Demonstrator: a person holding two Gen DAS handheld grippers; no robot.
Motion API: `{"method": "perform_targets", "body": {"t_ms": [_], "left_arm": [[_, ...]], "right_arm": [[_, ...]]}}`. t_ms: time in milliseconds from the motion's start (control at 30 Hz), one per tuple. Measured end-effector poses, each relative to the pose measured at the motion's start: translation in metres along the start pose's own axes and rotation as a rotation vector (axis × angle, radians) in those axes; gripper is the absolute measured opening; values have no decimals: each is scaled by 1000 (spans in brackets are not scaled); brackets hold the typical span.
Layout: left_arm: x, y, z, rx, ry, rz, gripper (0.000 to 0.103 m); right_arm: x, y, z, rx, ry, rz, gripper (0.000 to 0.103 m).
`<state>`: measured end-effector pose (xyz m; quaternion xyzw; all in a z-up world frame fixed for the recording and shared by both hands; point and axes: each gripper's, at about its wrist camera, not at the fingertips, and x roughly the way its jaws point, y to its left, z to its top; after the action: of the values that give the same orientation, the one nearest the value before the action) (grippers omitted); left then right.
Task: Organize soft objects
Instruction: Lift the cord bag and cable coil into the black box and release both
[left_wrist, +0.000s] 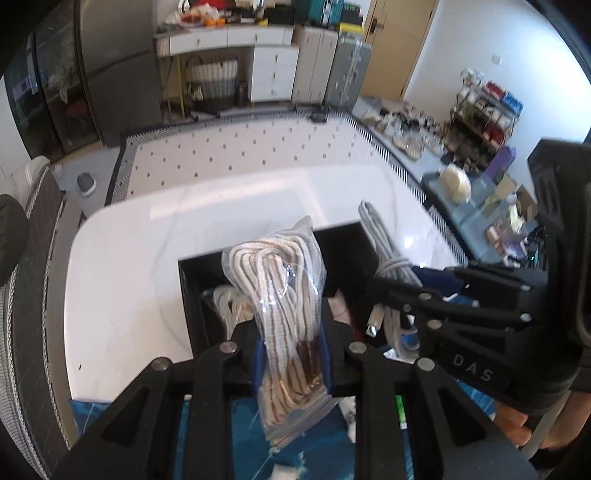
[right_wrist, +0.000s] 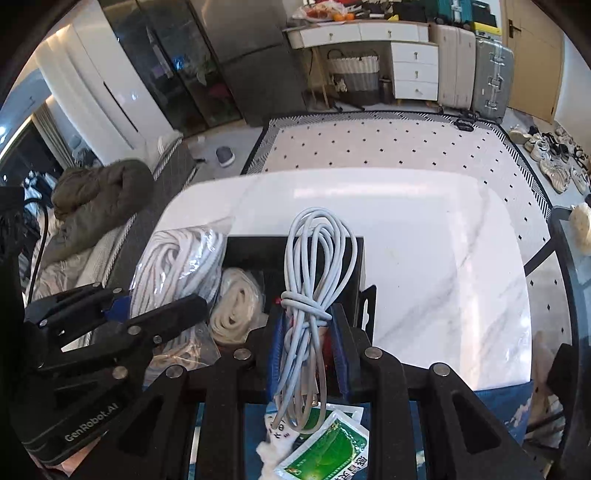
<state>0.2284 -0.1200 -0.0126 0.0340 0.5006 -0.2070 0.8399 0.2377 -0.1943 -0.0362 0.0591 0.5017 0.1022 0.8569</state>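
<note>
My left gripper (left_wrist: 290, 341) is shut on a clear bag of white rope (left_wrist: 280, 295) and holds it upright over a black box (left_wrist: 192, 280) on the white table. The bag also shows in the right wrist view (right_wrist: 177, 262). My right gripper (right_wrist: 308, 326) is shut on a bundled grey cable (right_wrist: 314, 280), held over the same black box (right_wrist: 258, 247). The cable also shows in the left wrist view (left_wrist: 384, 243). A cream rope coil (right_wrist: 236, 306) lies in the box.
The white marble table (right_wrist: 424, 258) stretches ahead and right. A green sachet (right_wrist: 328, 450) and white fluff lie on blue cloth below the right gripper. A sofa with an olive jacket (right_wrist: 99, 195) stands left. A cluttered shelf (left_wrist: 480, 118) is at right.
</note>
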Motion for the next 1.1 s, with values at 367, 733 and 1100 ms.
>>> {"method": "perform_targets", "body": {"t_ms": [367, 733, 1100], "left_arm": [[45, 13, -16, -65, 97, 13, 23], [46, 3, -48, -78, 161, 30, 23], [30, 2, -60, -75, 117, 44, 39]], "right_arm": [[39, 25, -21, -63, 84, -39, 24], [56, 38, -48, -149, 242, -52, 26], [51, 38, -74, -176, 226, -73, 30]]}}
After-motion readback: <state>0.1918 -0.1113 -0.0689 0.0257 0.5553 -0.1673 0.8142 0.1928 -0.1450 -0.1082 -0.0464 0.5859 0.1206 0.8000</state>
